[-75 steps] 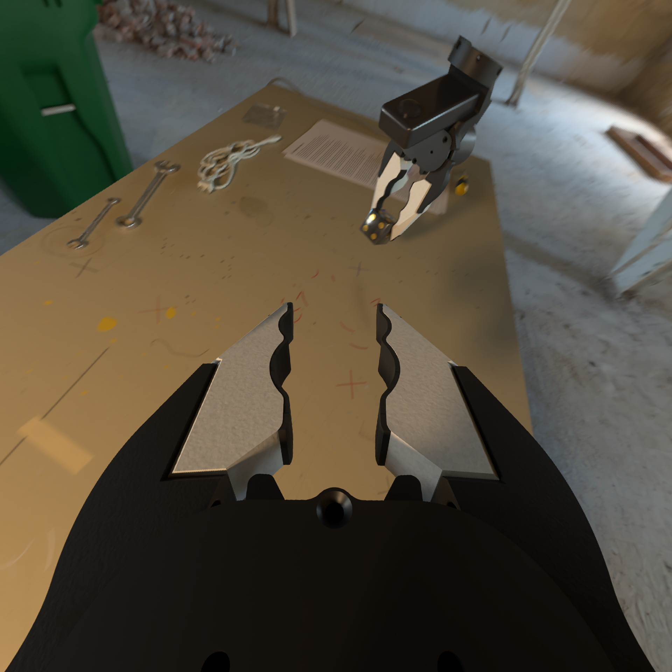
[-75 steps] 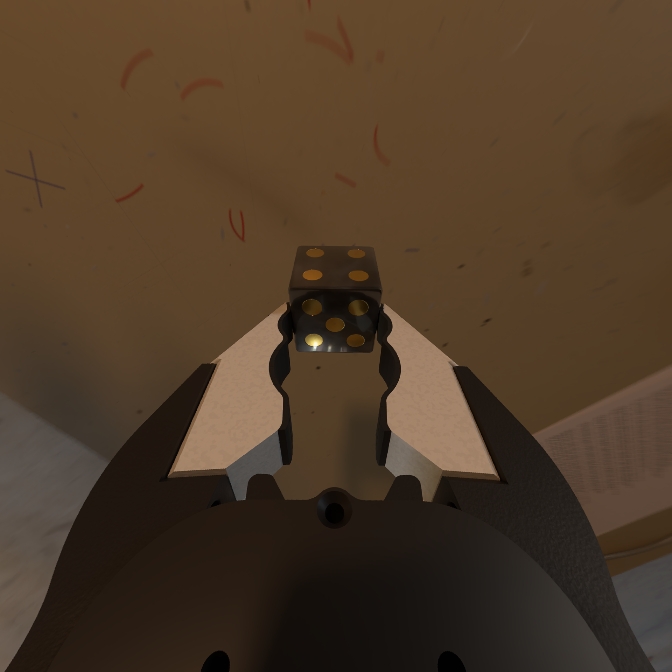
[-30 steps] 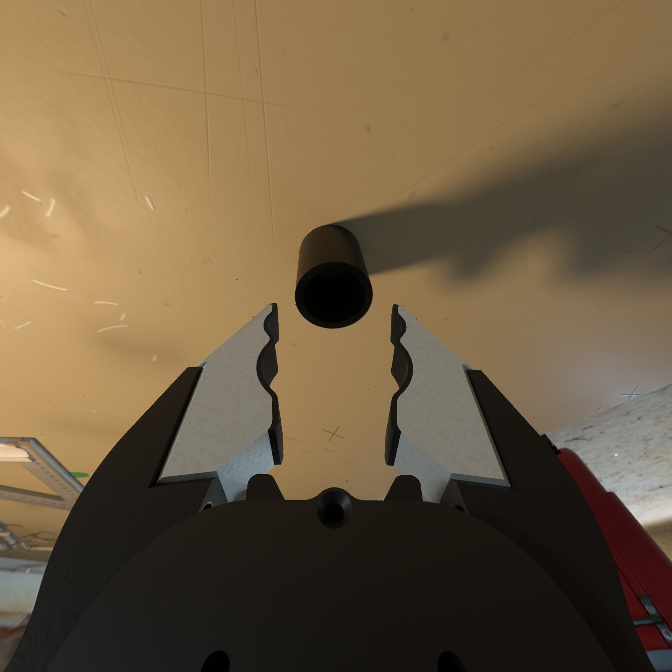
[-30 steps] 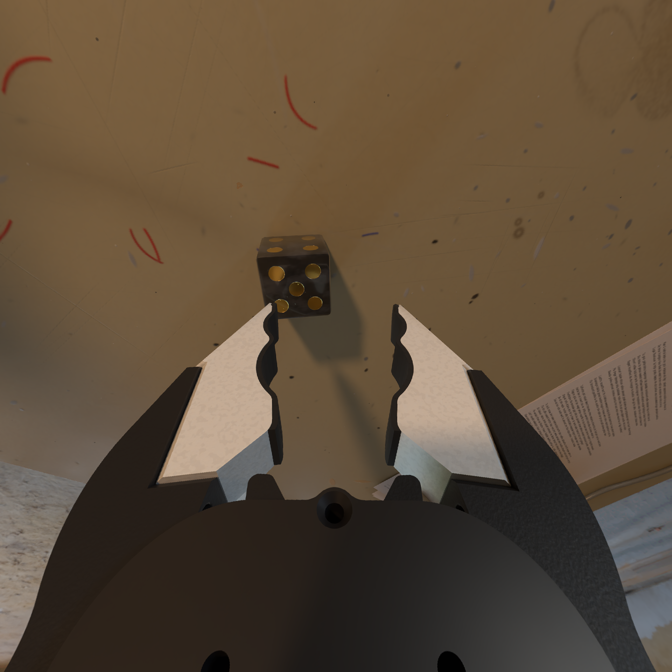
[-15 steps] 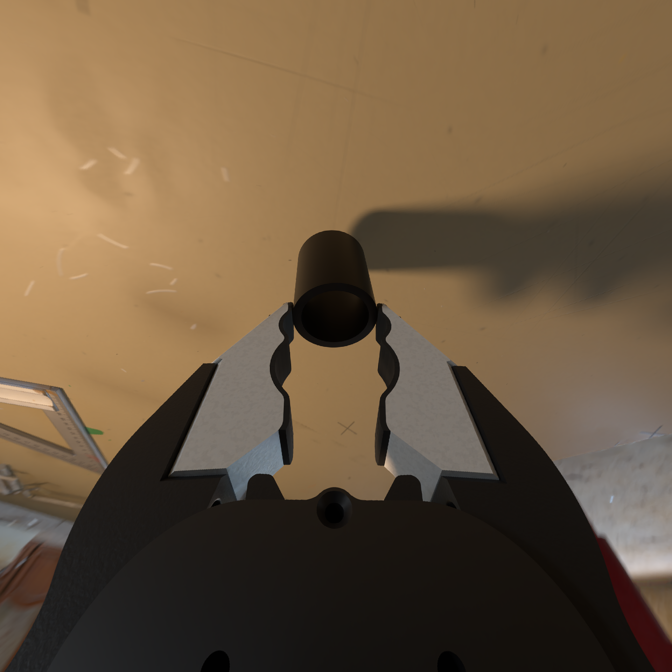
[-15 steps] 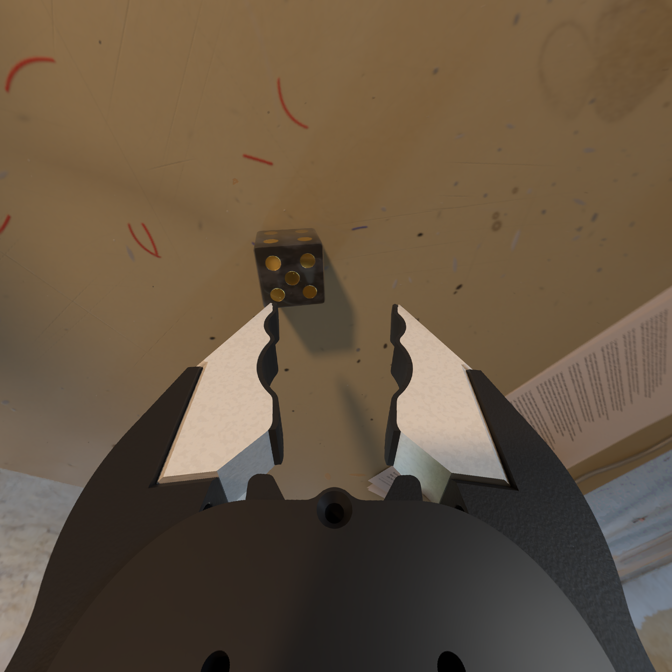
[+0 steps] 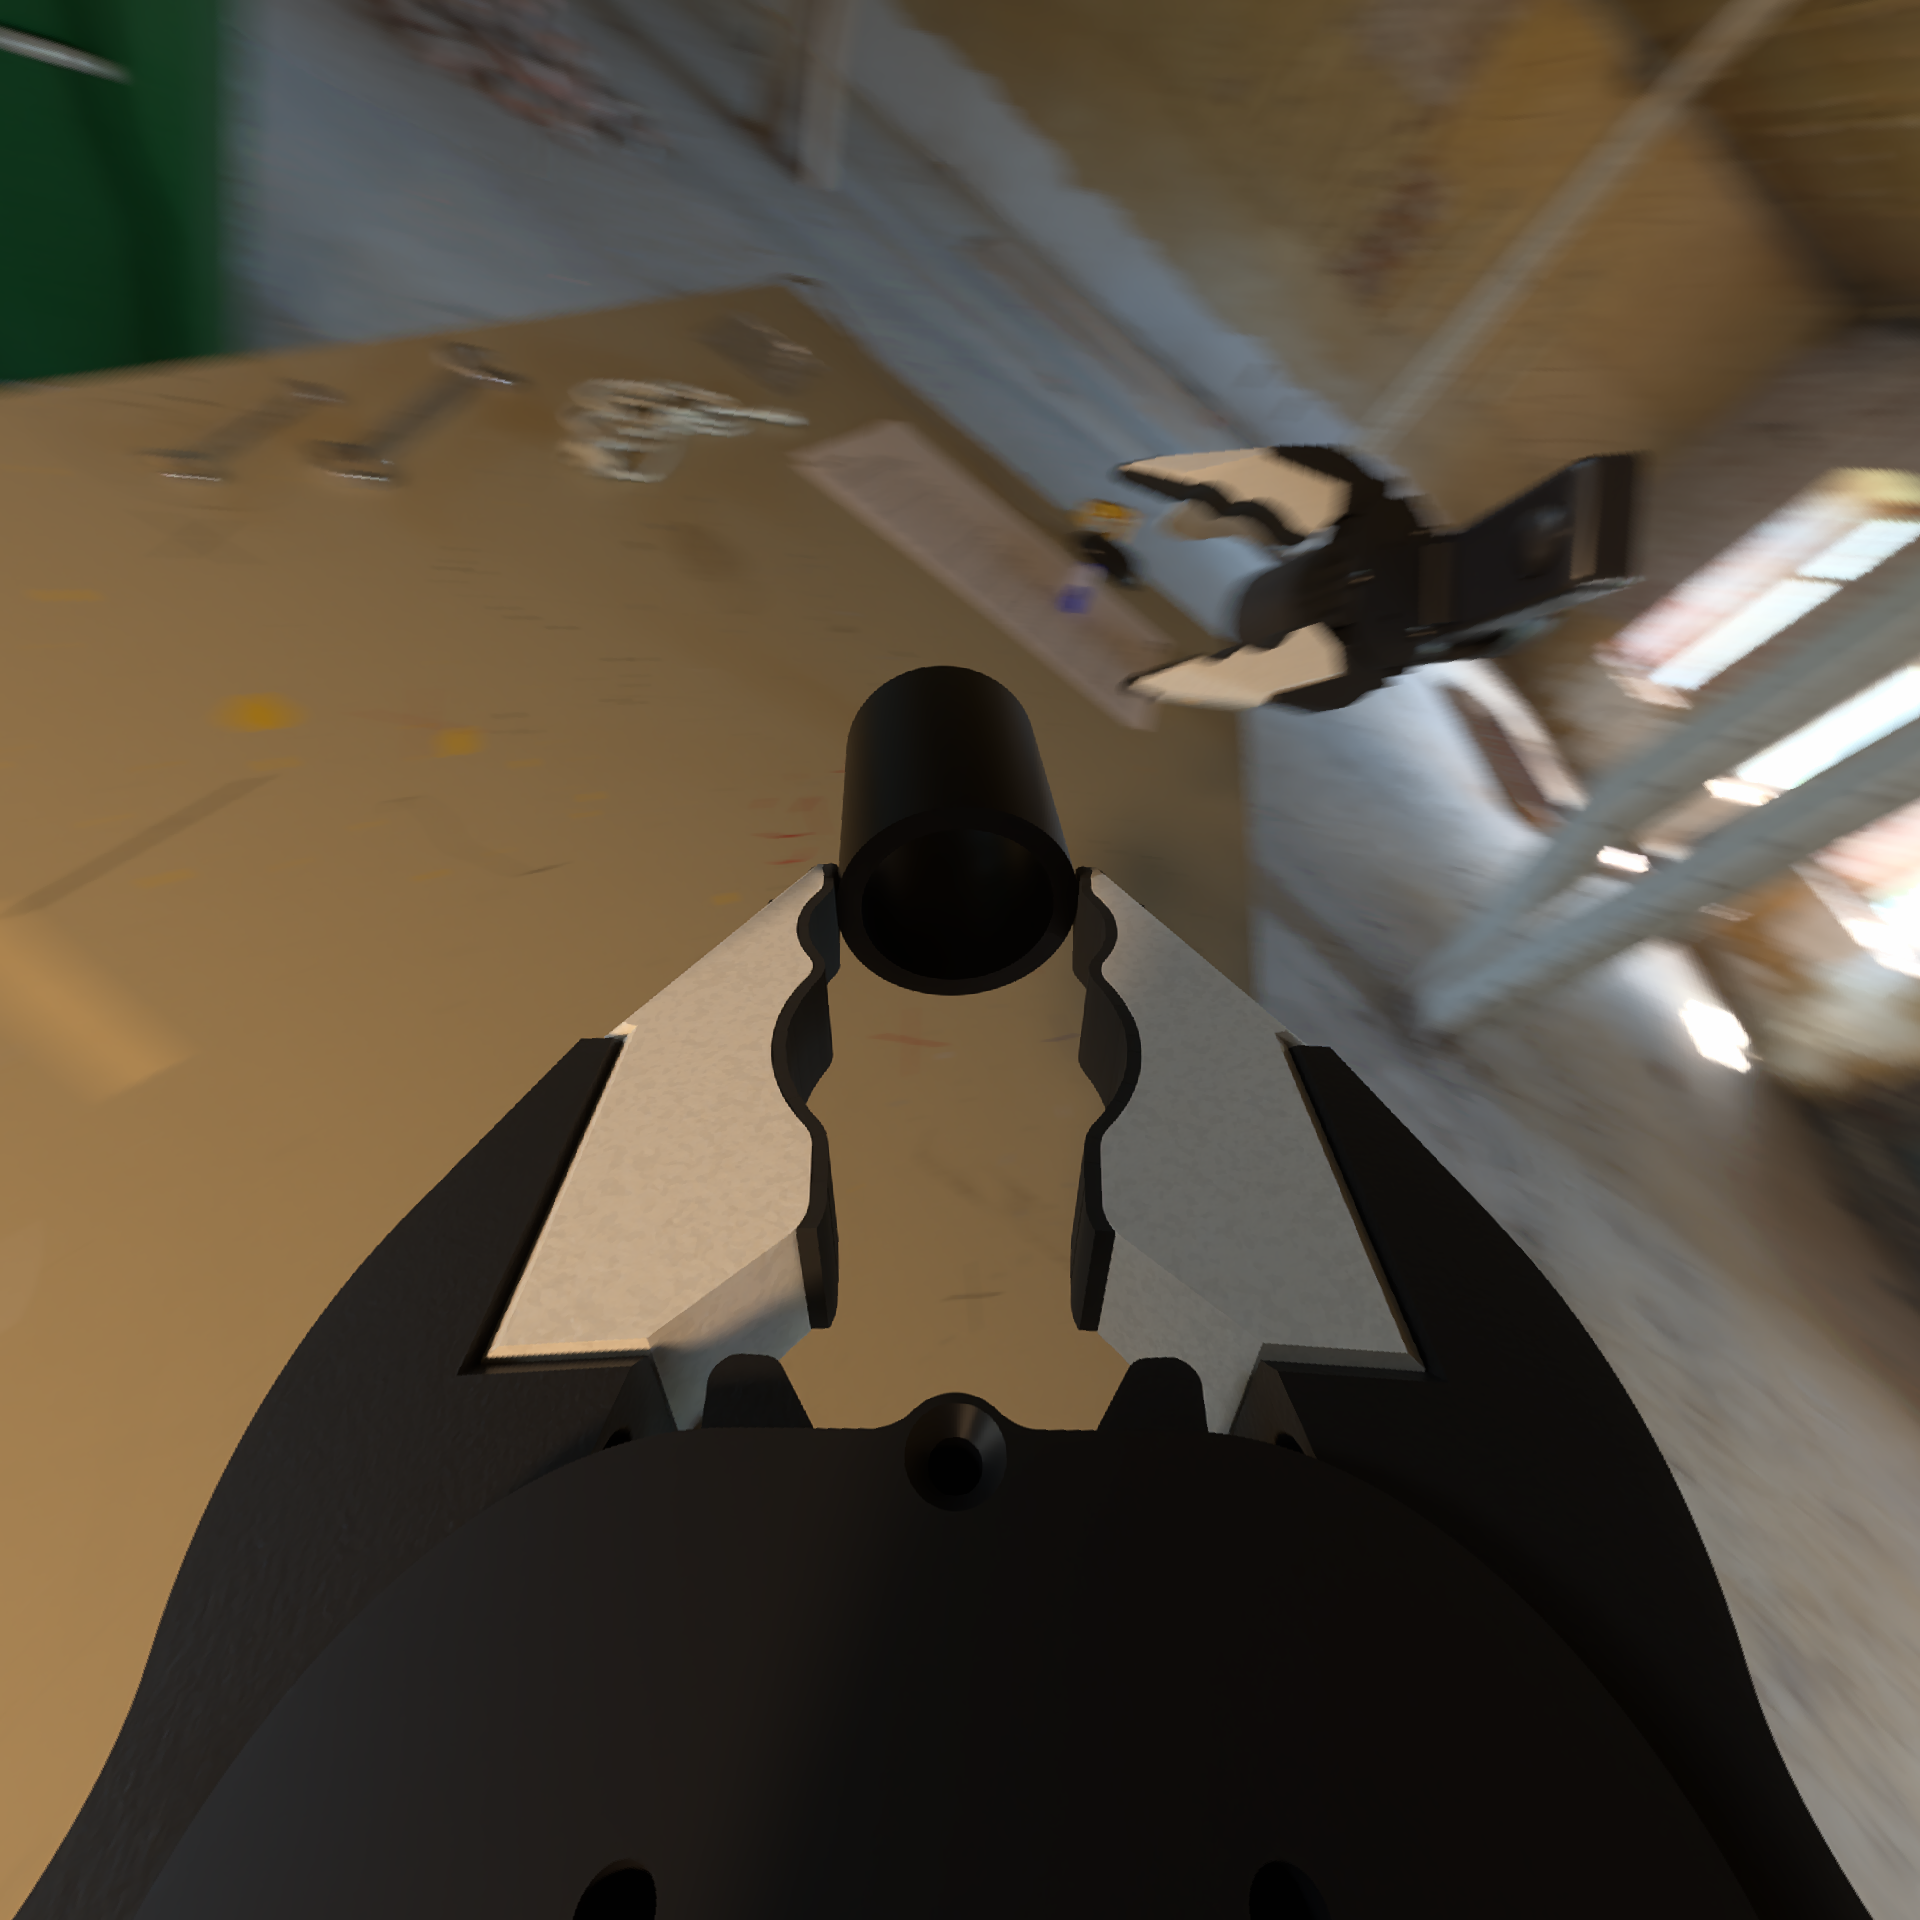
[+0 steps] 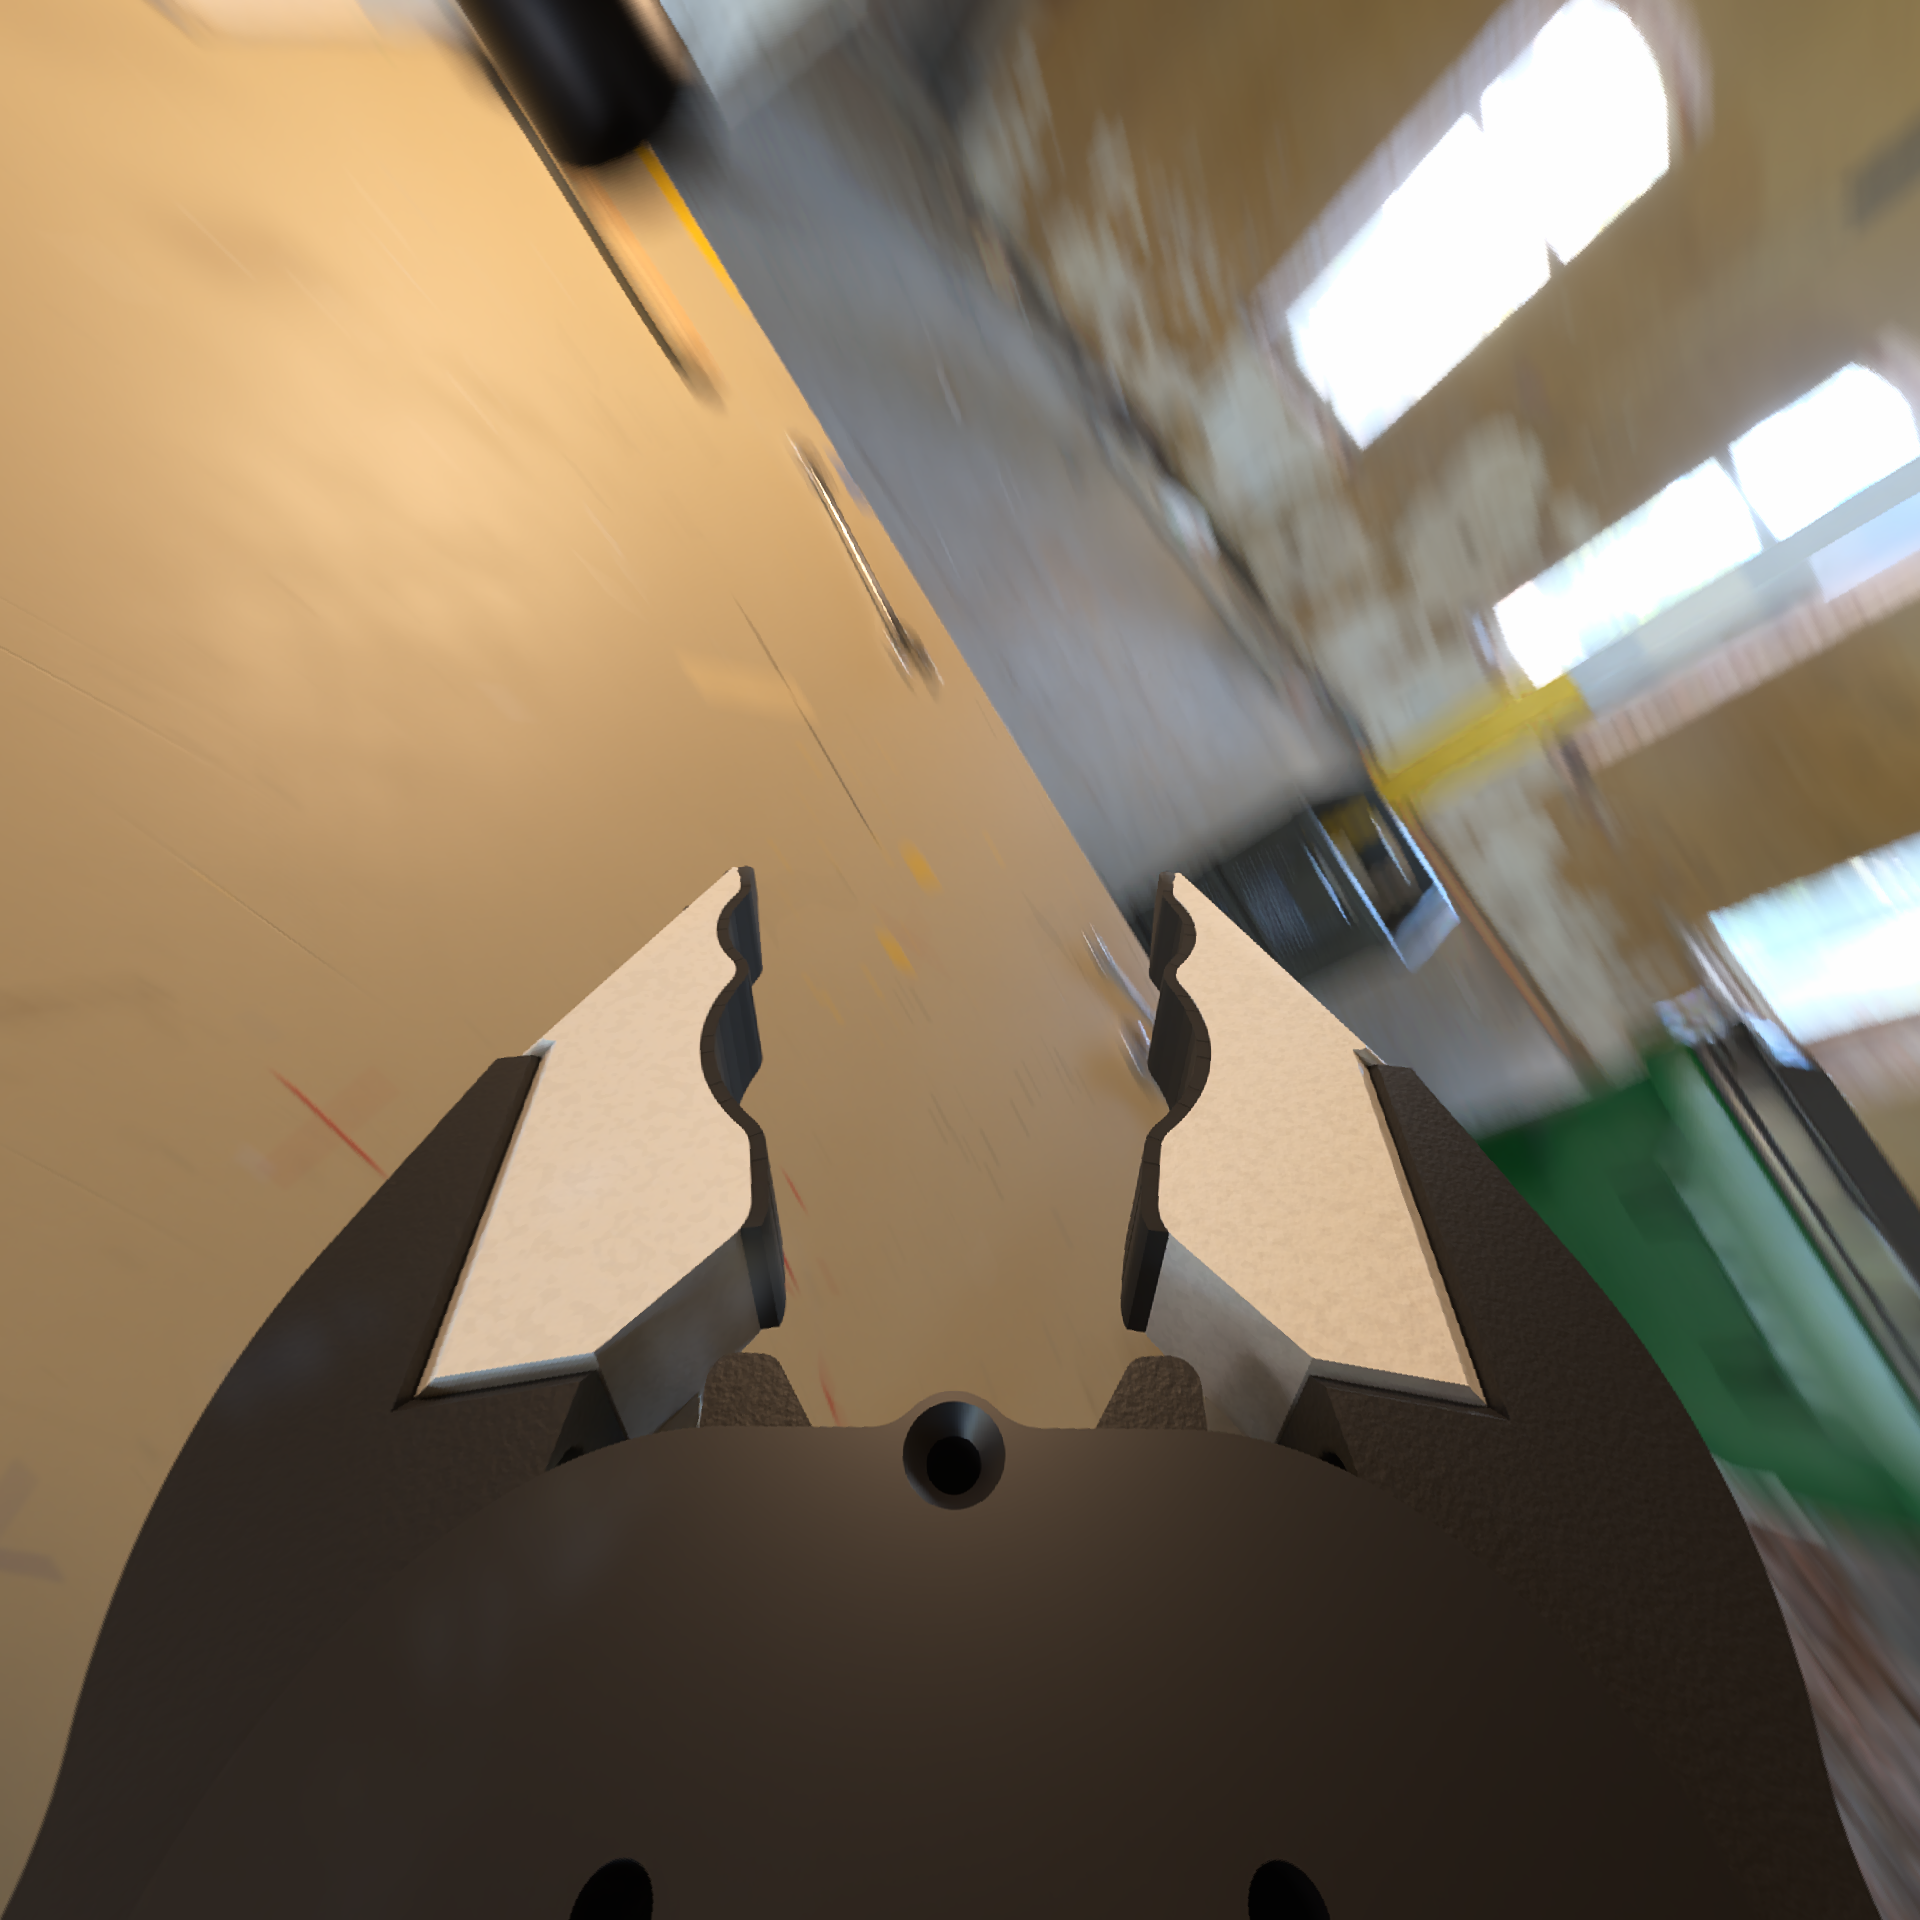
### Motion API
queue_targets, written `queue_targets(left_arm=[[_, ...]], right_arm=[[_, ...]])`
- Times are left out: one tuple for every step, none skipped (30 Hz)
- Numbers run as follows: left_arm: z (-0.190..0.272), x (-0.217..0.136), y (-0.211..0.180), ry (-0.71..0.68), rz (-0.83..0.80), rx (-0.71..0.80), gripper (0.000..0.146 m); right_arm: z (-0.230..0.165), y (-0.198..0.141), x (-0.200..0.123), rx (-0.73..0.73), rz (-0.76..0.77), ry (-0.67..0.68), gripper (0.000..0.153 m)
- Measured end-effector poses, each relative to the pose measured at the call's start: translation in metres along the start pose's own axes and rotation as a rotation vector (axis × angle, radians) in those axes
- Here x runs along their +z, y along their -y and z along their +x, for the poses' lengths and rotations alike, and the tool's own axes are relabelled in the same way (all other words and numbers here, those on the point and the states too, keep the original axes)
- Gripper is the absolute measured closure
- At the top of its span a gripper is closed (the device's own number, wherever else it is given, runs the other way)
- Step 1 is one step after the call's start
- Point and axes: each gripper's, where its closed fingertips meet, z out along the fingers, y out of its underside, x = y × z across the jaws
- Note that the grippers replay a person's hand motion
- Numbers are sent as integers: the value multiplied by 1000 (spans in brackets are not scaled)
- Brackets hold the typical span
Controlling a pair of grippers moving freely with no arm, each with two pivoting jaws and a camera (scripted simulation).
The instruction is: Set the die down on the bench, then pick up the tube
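My left gripper (image 7: pixel 954 883) is shut on the black tube (image 7: pixel 948 790), which sticks out forward past the fingertips and is held above the wooden bench (image 7: pixel 312 935). My right gripper (image 8: pixel 956 883) is open and empty above the bench (image 8: pixel 312 520). It also shows in the left wrist view (image 7: pixel 1132 580), open, hovering over the bench's far right edge. The die is not clearly visible. Small dark blurred bits (image 7: pixel 1096 530) lie near the paper's edge, and I cannot tell what they are. Both views are motion-blurred.
Two wrenches (image 7: pixel 343 436), a coil of rope (image 7: pixel 644 421) and a paper sheet (image 7: pixel 935 509) lie at the bench's far end. A green bin (image 7: pixel 94 187) stands beyond the left corner and also shows in the right wrist view (image 8: pixel 1662 1195). The floor drops away on the right (image 7: pixel 1403 1143).
My left gripper closed on the tube, lifted it off the bench and swung up to look along the bench. My right gripper let go of the die, drew away and turned, still open.
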Motion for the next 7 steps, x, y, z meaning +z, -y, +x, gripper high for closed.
queue_targets(left_arm=[[11, 16, -1, -107, -14, -13, 101], [19, 31, -4, -181, -29, -30, 101], [25, 45, -7, -236, -48, -49, 101], [30, 57, -9, -282, -63, -67, 101], [35, 68, -11, -322, -72, -82, 101], [39, 78, -14, -358, -81, -97, 101], [42, 85, -16, -390, -92, -113, 101]], right_arm=[[-20, 24, 3, 6, 148, 67, 75], [-34, 40, 6, 7, 251, 77, 75], [-44, 51, 9, -5, 317, 53, 75], [-53, 58, 11, -27, 363, 23, 75], [-61, 62, 12, -53, 399, -4, 75], [-67, 65, 13, -82, 426, -38, 75], [-71, 67, 14, -110, 446, -72, 75]])
